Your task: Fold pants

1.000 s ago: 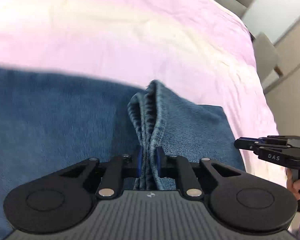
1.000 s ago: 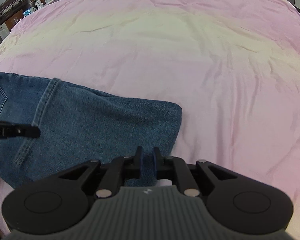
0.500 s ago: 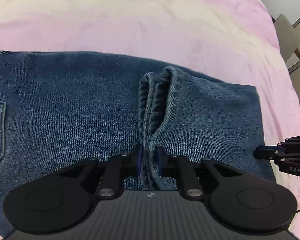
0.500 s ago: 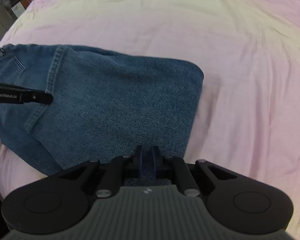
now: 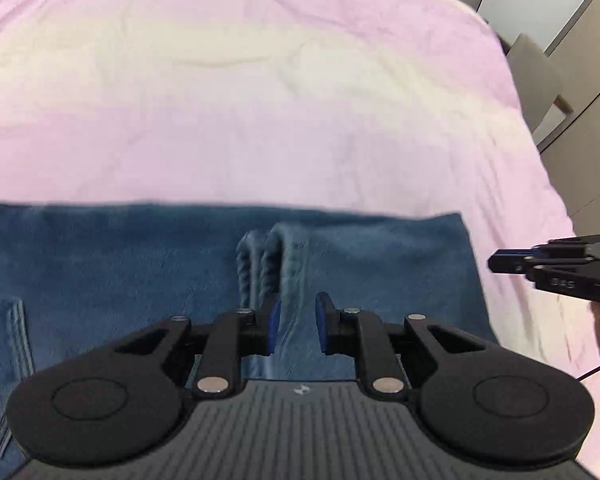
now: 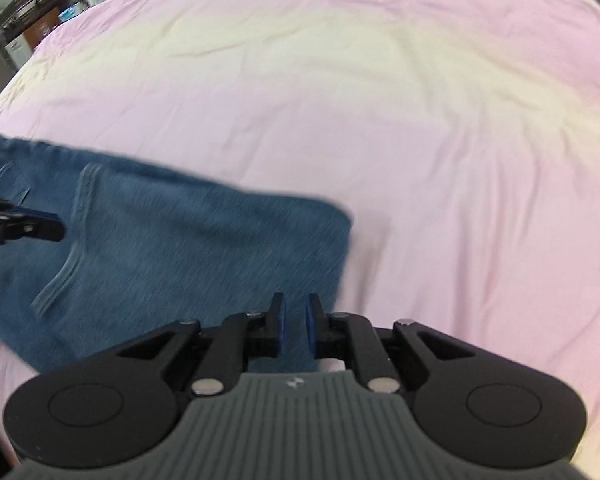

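The blue jeans (image 5: 140,272) lie folded flat on the pink bedsheet (image 5: 260,120); they also show in the right wrist view (image 6: 188,248). My left gripper (image 5: 297,322) is open just above a bunched ridge of denim hems (image 5: 262,264), no longer pinching it. My right gripper (image 6: 295,320) is slightly open over the jeans' near right edge, with denim showing in the gap. The right gripper also shows at the right of the left wrist view (image 5: 496,262), and the left gripper at the left of the right wrist view (image 6: 56,228).
The pink sheet (image 6: 420,140) stretches far beyond the jeans. Grey chairs (image 5: 536,76) stand past the bed's right edge. Furniture and clutter (image 6: 36,16) sit beyond the far left corner.
My left gripper has opened and let go of the bunched denim. My right gripper has opened a little. The jeans have settled flat on the sheet.
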